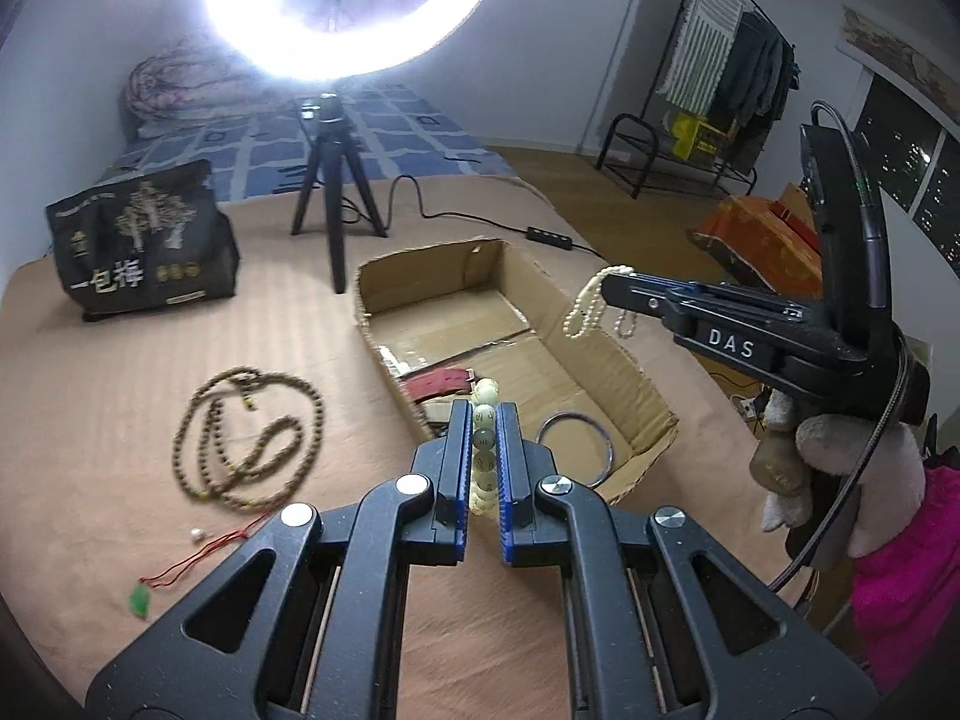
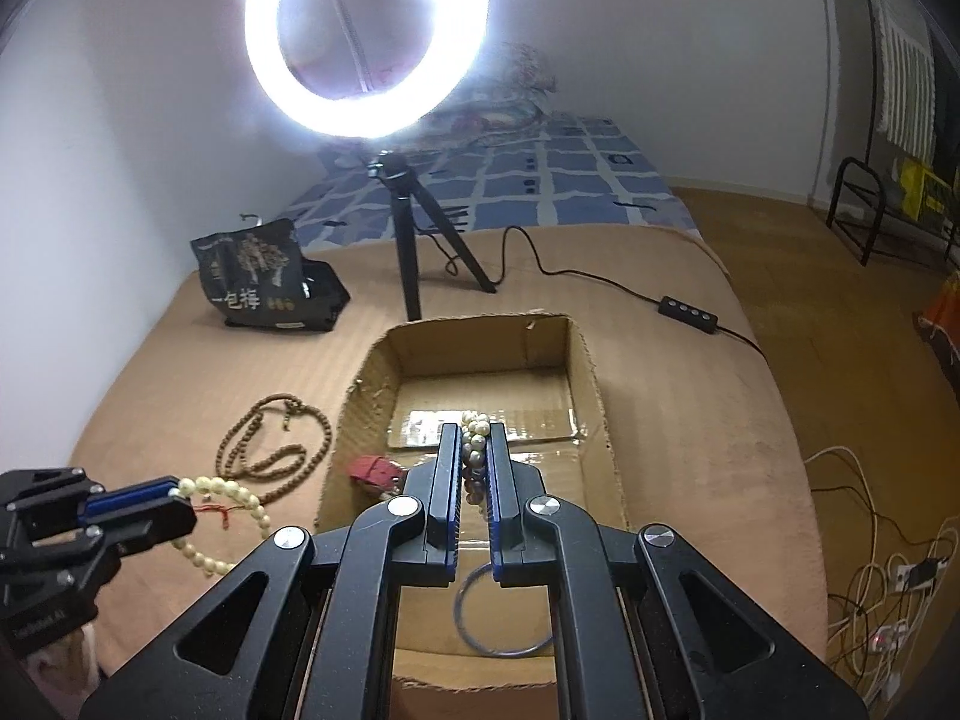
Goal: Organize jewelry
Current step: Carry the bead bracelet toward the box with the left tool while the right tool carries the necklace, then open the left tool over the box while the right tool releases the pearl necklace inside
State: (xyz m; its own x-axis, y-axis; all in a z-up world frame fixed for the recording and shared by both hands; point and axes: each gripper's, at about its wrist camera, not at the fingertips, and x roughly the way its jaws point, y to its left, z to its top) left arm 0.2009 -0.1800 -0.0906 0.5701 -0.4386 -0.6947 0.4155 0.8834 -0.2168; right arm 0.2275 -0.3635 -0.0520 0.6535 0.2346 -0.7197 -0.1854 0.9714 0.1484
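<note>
Two pale bead strands (image 1: pixel 483 420) (image 2: pixel 474 438)

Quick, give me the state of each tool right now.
Left tool: shut on the bead bracelet.
Right tool: shut on the pearl strand.

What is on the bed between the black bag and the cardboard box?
The ring light's tripod stands between the black bag and the cardboard box; both views show it.
</note>
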